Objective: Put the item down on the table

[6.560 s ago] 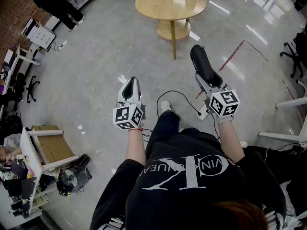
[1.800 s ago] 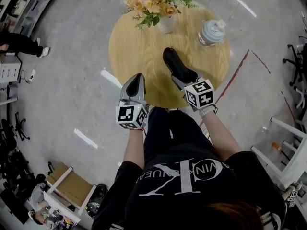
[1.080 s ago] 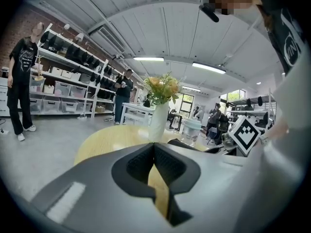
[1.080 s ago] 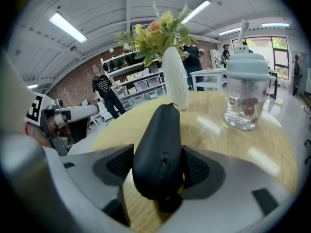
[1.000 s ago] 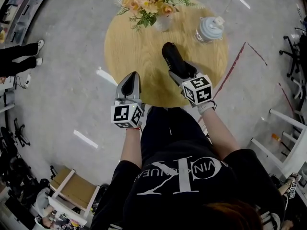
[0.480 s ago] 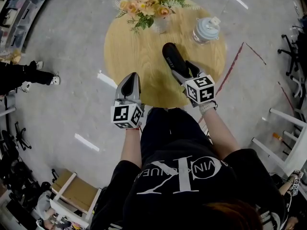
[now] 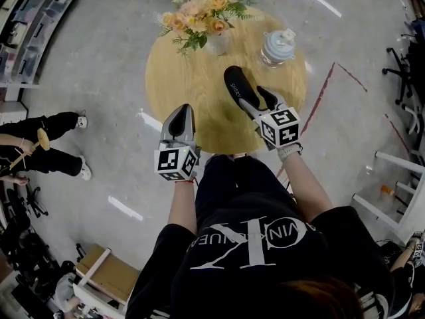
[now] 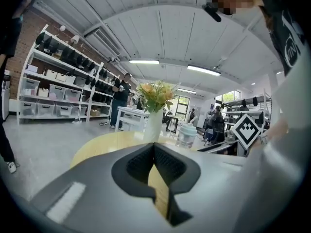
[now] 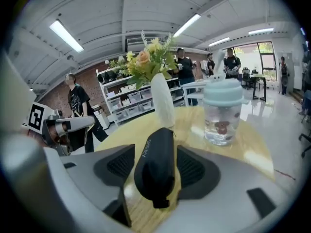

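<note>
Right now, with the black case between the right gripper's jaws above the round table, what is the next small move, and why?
Probably draw the right gripper straight back. Its jaws stand apart, with a gap on each side of the black case, which seems to rest on the round table, so it looks released.

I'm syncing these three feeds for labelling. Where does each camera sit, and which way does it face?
Head view: on the person's head, facing steeply down at the table; shows torso, forearms, left gripper, right gripper.
Left gripper view: rides the left gripper, looks along its shut fingers toward the vase.
Right gripper view: rides the right gripper, looks along its open fingers, black case between them, toward the cup.
Shared: both gripper views show vase and cup.
</note>
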`<action>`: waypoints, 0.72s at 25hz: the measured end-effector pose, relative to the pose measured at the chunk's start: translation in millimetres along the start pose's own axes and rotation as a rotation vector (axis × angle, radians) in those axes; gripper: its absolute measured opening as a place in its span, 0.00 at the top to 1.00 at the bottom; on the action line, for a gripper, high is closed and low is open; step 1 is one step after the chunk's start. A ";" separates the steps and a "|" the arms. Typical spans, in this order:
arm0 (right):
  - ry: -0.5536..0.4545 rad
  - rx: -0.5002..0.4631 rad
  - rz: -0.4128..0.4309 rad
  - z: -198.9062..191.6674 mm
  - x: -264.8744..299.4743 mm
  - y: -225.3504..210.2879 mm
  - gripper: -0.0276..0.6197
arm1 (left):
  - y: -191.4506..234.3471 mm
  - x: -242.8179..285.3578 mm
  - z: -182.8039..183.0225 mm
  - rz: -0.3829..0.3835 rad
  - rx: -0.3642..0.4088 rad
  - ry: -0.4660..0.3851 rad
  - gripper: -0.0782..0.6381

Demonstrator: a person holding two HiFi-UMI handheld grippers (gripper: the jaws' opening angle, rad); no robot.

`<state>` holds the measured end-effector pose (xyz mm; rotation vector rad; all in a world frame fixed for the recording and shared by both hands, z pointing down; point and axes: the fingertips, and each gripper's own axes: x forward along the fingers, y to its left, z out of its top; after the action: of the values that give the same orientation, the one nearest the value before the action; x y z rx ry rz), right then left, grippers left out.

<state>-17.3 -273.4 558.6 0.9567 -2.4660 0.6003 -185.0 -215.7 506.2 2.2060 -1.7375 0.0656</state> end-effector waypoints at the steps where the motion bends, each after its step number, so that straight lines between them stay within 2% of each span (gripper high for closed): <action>1: -0.021 -0.009 -0.010 4.5 -3.3 -1.3 0.54 | -0.2 0.8 2.3 -0.002 0.003 -0.004 0.87; 8: -0.137 -0.036 -0.050 36.5 -26.6 -7.6 0.86 | -0.8 4.3 21.6 -0.016 0.022 -0.035 0.87; 11: -0.176 -0.058 -0.048 50.5 -34.2 -7.2 0.89 | 0.0 6.1 30.1 -0.020 0.032 -0.051 0.87; 18: -0.222 -0.127 -0.061 75.4 -51.7 -9.3 0.90 | 0.1 6.5 55.5 -0.026 0.059 -0.095 0.87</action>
<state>6.7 -292.7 472.0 1.0948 -2.6194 0.3274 -192.7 -237.6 455.4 2.3084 -1.7772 0.0060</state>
